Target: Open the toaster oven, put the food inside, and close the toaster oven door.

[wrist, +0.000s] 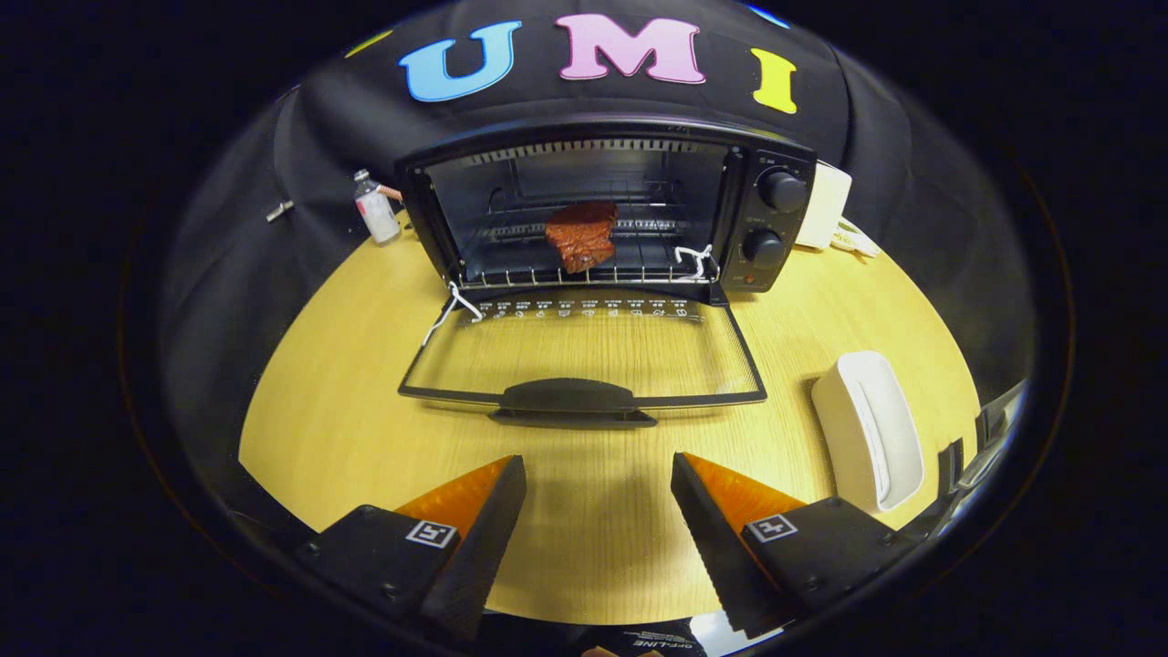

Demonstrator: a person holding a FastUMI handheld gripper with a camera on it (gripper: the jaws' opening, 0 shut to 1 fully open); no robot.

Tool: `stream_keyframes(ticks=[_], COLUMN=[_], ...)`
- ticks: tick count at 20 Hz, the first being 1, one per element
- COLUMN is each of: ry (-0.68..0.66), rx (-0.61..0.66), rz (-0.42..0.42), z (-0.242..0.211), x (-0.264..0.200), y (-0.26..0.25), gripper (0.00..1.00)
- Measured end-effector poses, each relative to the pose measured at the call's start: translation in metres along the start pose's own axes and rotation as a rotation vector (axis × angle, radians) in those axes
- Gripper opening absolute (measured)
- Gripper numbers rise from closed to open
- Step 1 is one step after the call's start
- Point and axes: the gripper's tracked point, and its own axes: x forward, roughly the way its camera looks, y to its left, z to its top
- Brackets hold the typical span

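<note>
Wooden table (365, 429): food (581, 235) inside open toaster oven (602, 210), beyond empty, wide-open gripper (598, 474).

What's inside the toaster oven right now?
A reddish piece of meat sits on the wire rack inside the toaster oven, whose glass door lies folded down. The rack behind the meat is hidden. The gripper is open, empty, short of the door handle.

The gripper view rides on the tongs (598, 474) and looks forward along their spread, empty fingers from above the near edge of the worktop (347, 429), tilted slightly downward. It faces the far edge squarely, where the toaster oven (776, 219) stands with its door (584, 365) lowered, at middling range.
</note>
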Motion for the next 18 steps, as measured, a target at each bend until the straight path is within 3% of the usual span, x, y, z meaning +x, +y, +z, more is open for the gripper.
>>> stream_keyframes(ticks=[10, 18], ry=[0.018, 0.004], rx=[0.026, 0.051], rz=[-0.055, -0.052], z=[0.005, 0.013], x=[0.04, 0.027], y=[0.008, 0.011], gripper=[0.99, 0.99])
